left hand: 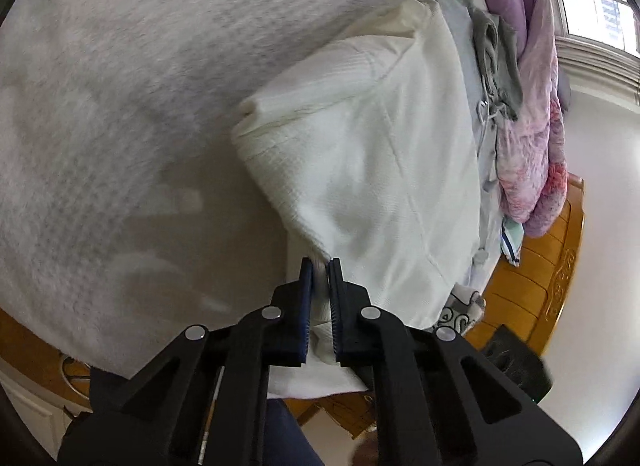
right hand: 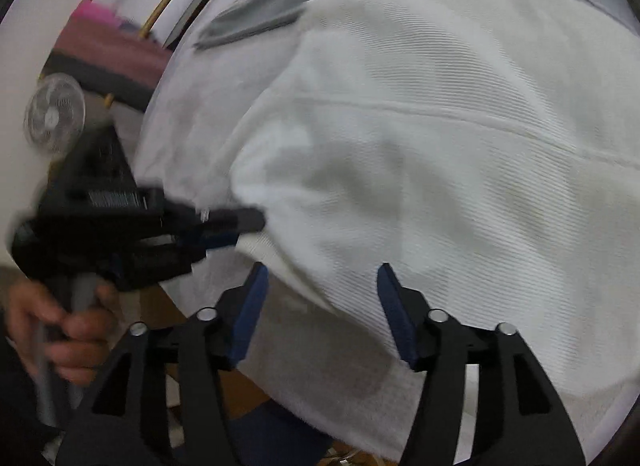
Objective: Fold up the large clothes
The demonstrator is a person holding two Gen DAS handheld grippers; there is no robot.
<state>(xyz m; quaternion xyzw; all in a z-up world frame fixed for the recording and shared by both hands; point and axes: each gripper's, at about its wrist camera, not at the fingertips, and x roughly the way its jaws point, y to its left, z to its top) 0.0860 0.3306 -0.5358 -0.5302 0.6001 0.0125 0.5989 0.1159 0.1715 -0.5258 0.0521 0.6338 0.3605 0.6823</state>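
Observation:
A large white ribbed garment (left hand: 372,161) lies partly folded on the bed, its seams showing. My left gripper (left hand: 320,266) is shut on the garment's near corner, with white cloth pinched between the blue pads. In the right wrist view the same garment (right hand: 420,145) fills the frame. My right gripper (right hand: 322,278) is open and empty, its fingers just above the garment's near edge. The left gripper (right hand: 240,225) shows there at the left, held by a hand and clamped on the cloth edge.
A pale grey-white blanket (left hand: 120,125) covers the bed. Grey clothes (left hand: 492,37) and a purple-pink quilt (left hand: 536,125) lie at the far side by a wooden bed frame (left hand: 536,290). A standing fan (right hand: 54,115) is off the bed at the left.

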